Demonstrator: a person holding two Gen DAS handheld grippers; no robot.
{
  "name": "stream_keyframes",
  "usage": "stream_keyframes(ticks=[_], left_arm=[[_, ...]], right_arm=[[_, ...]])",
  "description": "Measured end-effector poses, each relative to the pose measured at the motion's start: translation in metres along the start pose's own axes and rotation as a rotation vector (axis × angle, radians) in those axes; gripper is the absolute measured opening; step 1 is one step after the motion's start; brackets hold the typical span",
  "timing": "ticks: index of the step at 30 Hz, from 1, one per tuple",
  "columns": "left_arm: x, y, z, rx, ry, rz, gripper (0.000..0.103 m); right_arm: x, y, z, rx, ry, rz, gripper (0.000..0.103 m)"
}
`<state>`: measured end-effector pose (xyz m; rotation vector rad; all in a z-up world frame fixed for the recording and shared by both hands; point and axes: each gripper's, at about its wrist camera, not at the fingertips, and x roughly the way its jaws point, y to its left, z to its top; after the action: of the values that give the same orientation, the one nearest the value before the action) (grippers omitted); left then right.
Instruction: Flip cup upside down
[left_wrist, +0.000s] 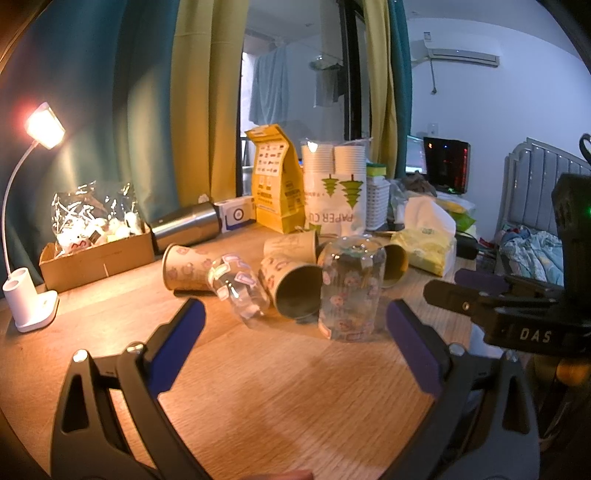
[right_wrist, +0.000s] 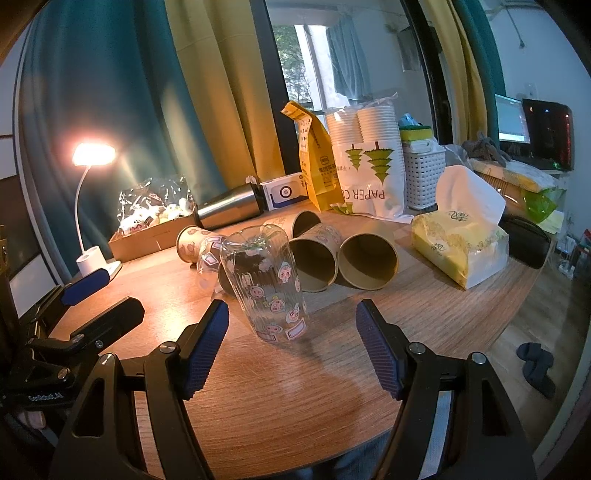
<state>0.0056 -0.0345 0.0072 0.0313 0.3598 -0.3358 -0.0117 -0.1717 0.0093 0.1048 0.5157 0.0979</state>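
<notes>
A clear glass cup with cartoon stickers (left_wrist: 350, 288) stands upside down on the wooden table (left_wrist: 280, 384), mouth on the wood; it also shows in the right wrist view (right_wrist: 266, 284). My left gripper (left_wrist: 295, 317) is open and empty, just in front of it. My right gripper (right_wrist: 292, 314) is open and empty, with the cup just ahead of its left finger. A second clear sticker cup (left_wrist: 238, 290) lies on its side to the left. The right gripper also shows at the right of the left wrist view (left_wrist: 480, 295).
Several paper cups (right_wrist: 369, 260) lie on their sides behind the glass. A steel flask (left_wrist: 186, 227), a cardboard box (left_wrist: 96, 256), a lit desk lamp (left_wrist: 35, 291), a yellow bag (left_wrist: 275, 184), a paper-cup pack (right_wrist: 369, 162) and a tissue pack (right_wrist: 458, 243) ring the table.
</notes>
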Motion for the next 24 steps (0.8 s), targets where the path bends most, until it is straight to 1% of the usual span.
stream_keyframes(ticks=[24], left_arm=[[-0.0010, -0.0009, 0.0017, 0.006, 0.001, -0.006, 0.100]], right_arm=[[-0.0002, 0.0003, -0.0006, -0.001, 0.001, 0.001, 0.075]])
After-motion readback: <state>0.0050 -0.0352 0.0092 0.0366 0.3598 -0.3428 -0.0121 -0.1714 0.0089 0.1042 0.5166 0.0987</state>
